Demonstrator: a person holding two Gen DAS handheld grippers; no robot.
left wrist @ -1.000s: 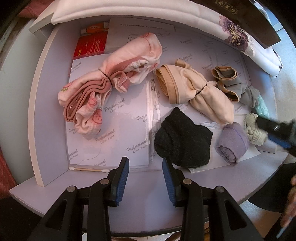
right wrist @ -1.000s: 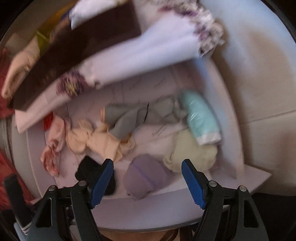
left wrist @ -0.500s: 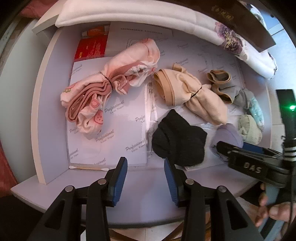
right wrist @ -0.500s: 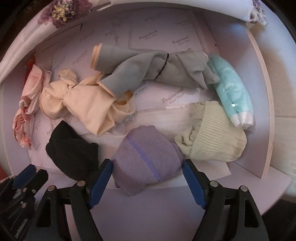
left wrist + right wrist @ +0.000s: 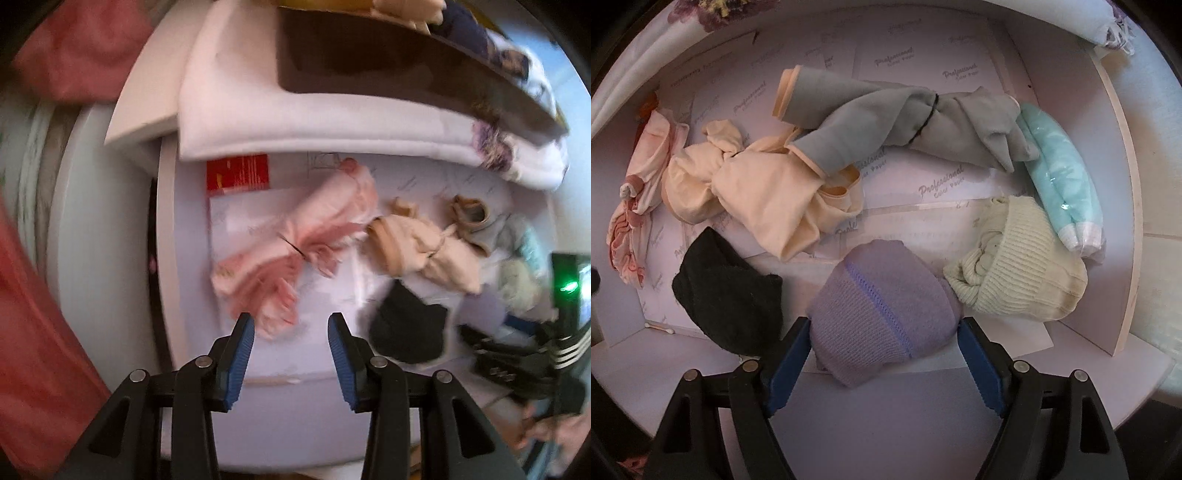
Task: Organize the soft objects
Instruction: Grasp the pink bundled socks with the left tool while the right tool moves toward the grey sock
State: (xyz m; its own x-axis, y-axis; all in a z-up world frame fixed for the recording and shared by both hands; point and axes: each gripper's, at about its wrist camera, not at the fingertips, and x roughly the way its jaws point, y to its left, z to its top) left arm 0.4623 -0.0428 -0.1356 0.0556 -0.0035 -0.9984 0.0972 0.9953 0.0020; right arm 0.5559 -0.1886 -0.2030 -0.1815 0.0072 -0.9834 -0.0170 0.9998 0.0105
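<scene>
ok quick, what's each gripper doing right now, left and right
Left gripper: open, nothing between the jaws, above the pink bundle.
Right gripper: open, jaws straddling the purple sock; a firm grip cannot be told.

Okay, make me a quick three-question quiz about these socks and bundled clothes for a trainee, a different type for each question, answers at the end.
1. True or false: in the right wrist view, the black sock lies left of the purple sock.
2. Which item sits between the fingers of the right gripper? A) purple sock B) cream sock C) teal roll
3. Fill in: the grey garment is cinched in the middle by a black ____.

Key: 1 true; 2 A; 3 band.
</scene>
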